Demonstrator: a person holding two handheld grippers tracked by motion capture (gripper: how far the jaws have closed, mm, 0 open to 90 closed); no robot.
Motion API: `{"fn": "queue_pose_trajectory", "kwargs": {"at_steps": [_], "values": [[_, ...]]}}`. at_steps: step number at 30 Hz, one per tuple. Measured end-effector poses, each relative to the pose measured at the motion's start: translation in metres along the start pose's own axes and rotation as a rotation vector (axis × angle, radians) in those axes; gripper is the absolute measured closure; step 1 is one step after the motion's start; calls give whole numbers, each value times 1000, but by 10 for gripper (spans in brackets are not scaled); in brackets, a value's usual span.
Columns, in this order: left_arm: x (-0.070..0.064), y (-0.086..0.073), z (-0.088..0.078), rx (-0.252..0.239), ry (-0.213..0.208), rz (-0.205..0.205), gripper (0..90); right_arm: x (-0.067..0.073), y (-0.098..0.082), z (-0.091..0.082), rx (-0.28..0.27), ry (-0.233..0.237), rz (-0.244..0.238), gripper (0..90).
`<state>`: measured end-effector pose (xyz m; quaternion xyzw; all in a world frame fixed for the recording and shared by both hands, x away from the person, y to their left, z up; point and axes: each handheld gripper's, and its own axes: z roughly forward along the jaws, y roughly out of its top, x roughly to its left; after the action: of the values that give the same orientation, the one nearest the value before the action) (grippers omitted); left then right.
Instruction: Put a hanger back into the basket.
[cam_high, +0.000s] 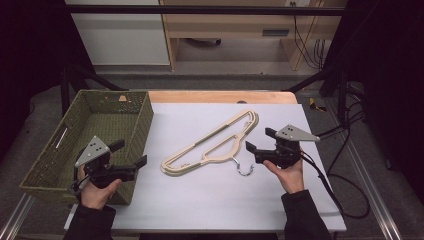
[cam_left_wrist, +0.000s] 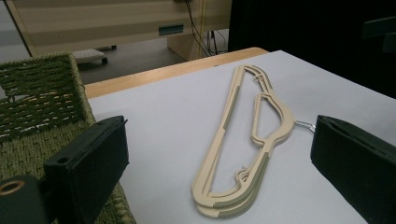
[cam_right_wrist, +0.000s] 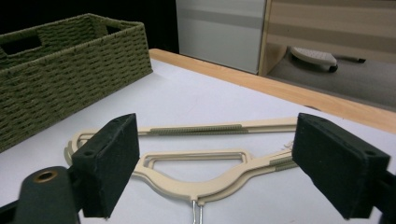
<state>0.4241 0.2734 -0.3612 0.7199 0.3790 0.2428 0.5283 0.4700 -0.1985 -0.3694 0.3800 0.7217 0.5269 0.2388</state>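
**A:** What is nearest the person, and what step is this?

**B:** Two hands come in from the near edge of a white table (cam_high: 210, 200), each holding a two-jaw claw. The left gripper (cam_high: 131, 155) hovers beside a woven basket, jaws spread wide with nothing between them. The right gripper (cam_high: 259, 141) hovers on the other side, jaws also apart and empty. I judge this to be the approach, before any grasp.

**A:** Where is the thing they are reaching for?

**B:** A stack of cream hangers (cam_high: 212, 144) lies flat in the middle of the table, between the two claws and touching neither. It runs slantwise, one end near, the other farther off. A metal hook (cam_high: 245, 167) sticks out on the near side, close to the right gripper. In the right gripper view the hangers (cam_right_wrist: 205, 163) sit just ahead of the open jaws.

**A:** What does the next move call for?

**B:** Probably lowering the right claw onto the hangers' neck by the hook and closing on it.

**A:** Anything around or in the way?

**B:** The green basket (cam_high: 145, 117) stands at the left, empty as far as I can see. Nothing blocks the path. Beyond the table are cabinets (cam_high: 120, 32) and trailing cables.
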Motion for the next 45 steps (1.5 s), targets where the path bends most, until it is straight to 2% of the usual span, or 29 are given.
{"fn": "queue_pose_trajectory", "kwargs": {"at_steps": [4, 6, 8, 10, 11, 12, 17, 18, 22, 26, 27, 30, 32, 40, 45], "values": [[0, 0, -1, 5, 2, 10, 40, 1, -1, 11, 18, 4, 2, 195], [0, 0, 0, 1, 4, 5, 40, 2, -3, 24, 46, 17, 5, 259], [1, 0, -1, 2, 5, 3, 40, 2, -4, 29, 57, 24, 11, 274], [2, 0, -1, 4, 8, 6, 40, 3, -9, 38, 84, 26, 6, 309], [2, 0, -1, 2, 8, 6, 41, 5, -15, 47, 118, 26, -2, 350], [2, 0, -1, 2, 9, 7, 41, 5, -15, 47, 118, 26, -2, 350], [0, 0, 0, 0, 7, 10, 41, 8, -30, 68, 194, 30, -19, 420], [0, 0, 0, 0, 8, 10, 41, 10, -35, 73, 227, 21, -16, 445], [-1, 0, -1, -1, 3, 16, 42, 9, -43, 79, 257, 20, -3, 483], [-1, 0, -1, -3, 3, 17, 42, 6, -54, 85, 299, 17, 0, 566], [-1, 0, -1, -2, 4, 18, 42, 6, -60, 88, 315, 16, 24, 601], [-1, 0, -2, -5, 6, 17, 43, 4, -64, 91, 339, 16, 10, 632], [-1, 0, -3, -10, 7, 15, 44, 3, -68, 93, 349, 6, 23, 688], [-2, 0, -2, -10, 7, 17, 46, 5, -75, 97, 383, 20, 46, 729], [-3, 0, -1, -11, 5, 11, 47, 6, -77, 97, 401, 29, 47, 788]]}}
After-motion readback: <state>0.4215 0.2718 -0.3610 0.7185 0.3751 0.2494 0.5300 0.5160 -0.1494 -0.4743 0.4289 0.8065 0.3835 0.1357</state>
